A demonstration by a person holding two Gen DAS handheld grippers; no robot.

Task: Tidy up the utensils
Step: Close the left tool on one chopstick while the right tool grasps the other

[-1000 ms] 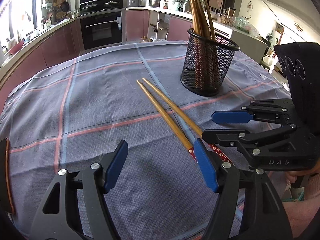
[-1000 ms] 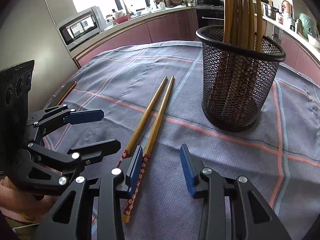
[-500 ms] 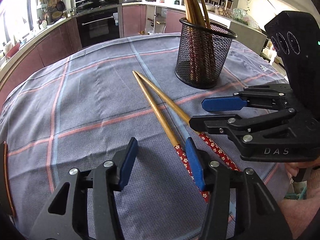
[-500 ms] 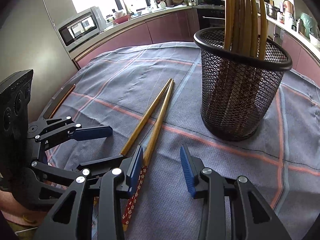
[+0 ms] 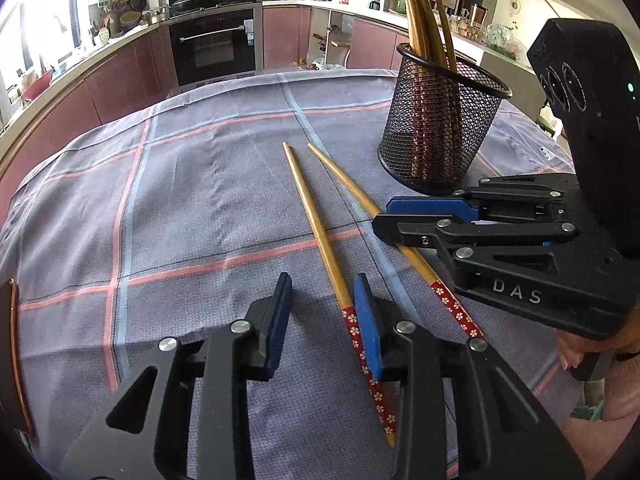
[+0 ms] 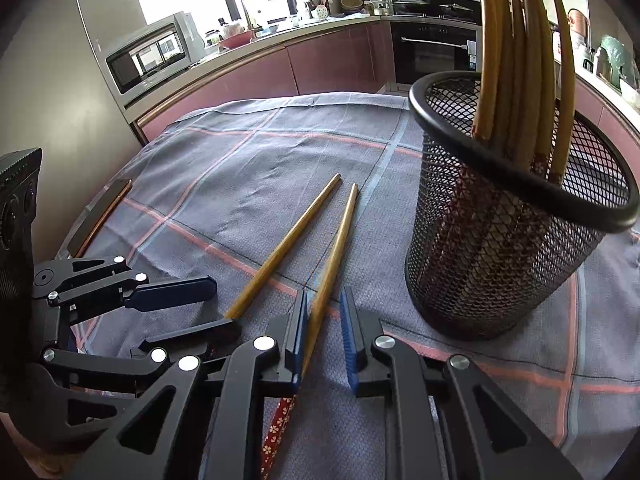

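Two wooden chopsticks with red flowered ends lie side by side on the checked cloth. The left chopstick (image 5: 316, 220) passes between my left gripper's (image 5: 323, 312) open jaws, close to the right pad. The right chopstick (image 6: 332, 264) lies between my right gripper's (image 6: 324, 320) jaws, which are narrowly open around it, the left pad touching it. The right gripper also shows in the left wrist view (image 5: 424, 216), low over the right chopstick (image 5: 352, 192). The left gripper shows in the right wrist view (image 6: 188, 308). A black mesh holder (image 5: 440, 128) with several chopsticks stands behind.
The grey-blue cloth (image 5: 180, 200) with pink and blue lines covers the round table. The mesh holder (image 6: 500, 232) stands close to the right of my right gripper. Kitchen counters and an oven (image 5: 216, 44) lie beyond the table's far edge.
Both grippers have moved forward and down onto the chopsticks. Both jaws have narrowed, the right more, and each now straddles one chopstick.
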